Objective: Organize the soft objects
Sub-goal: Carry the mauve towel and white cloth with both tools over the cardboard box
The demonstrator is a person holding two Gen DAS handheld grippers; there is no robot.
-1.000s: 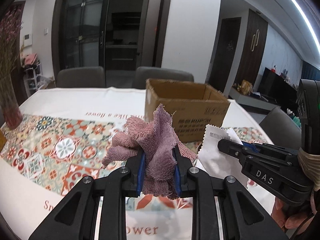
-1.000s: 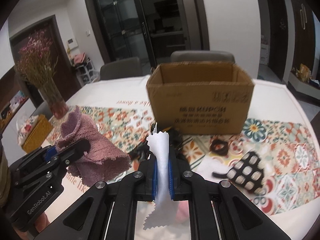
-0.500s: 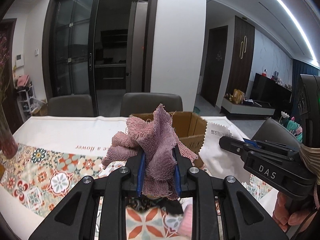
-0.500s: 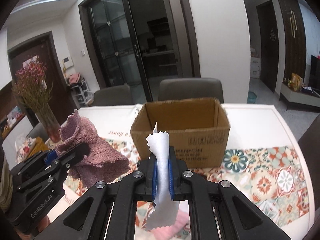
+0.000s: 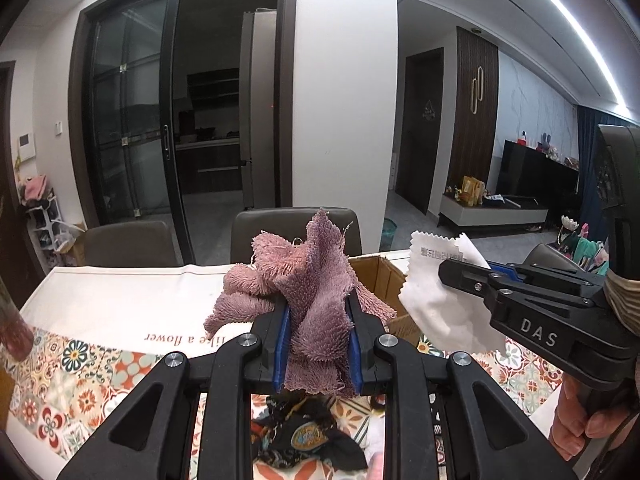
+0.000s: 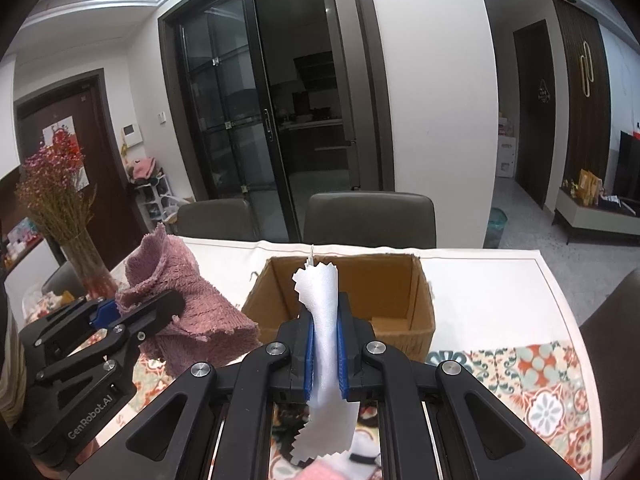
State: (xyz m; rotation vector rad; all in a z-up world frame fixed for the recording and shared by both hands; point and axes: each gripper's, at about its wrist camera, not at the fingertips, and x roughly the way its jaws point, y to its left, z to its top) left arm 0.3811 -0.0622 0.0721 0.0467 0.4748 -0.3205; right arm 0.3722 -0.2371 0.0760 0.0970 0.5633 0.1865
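My left gripper [image 5: 318, 344] is shut on a fuzzy mauve towel [image 5: 304, 280] that bunches up between its blue pads. My right gripper [image 6: 325, 354] is shut on a thin white cloth [image 6: 326, 332] with zigzag edges, which hangs down below the jaws. Both are held above the table, side by side, in front of an open cardboard box [image 6: 396, 300]. In the left wrist view the right gripper [image 5: 452, 276] and the white cloth [image 5: 440, 312] show at the right, and the box [image 5: 380, 276] is mostly hidden behind the towel. The right wrist view has the left gripper [image 6: 160, 308] with the towel [image 6: 192, 312] at the left.
A patterned tablecloth [image 6: 540, 380] covers the table. A dark crumpled cloth [image 5: 308, 436] lies below the left gripper, and something pink [image 6: 320, 472] lies under the right one. A vase of dried flowers [image 6: 68, 232] stands at the left edge. Two chairs [image 6: 368, 220] stand behind the table.
Both grippers have risen with their cloths and come closer to the box, whose open top now shows from above. Their grips are unchanged.
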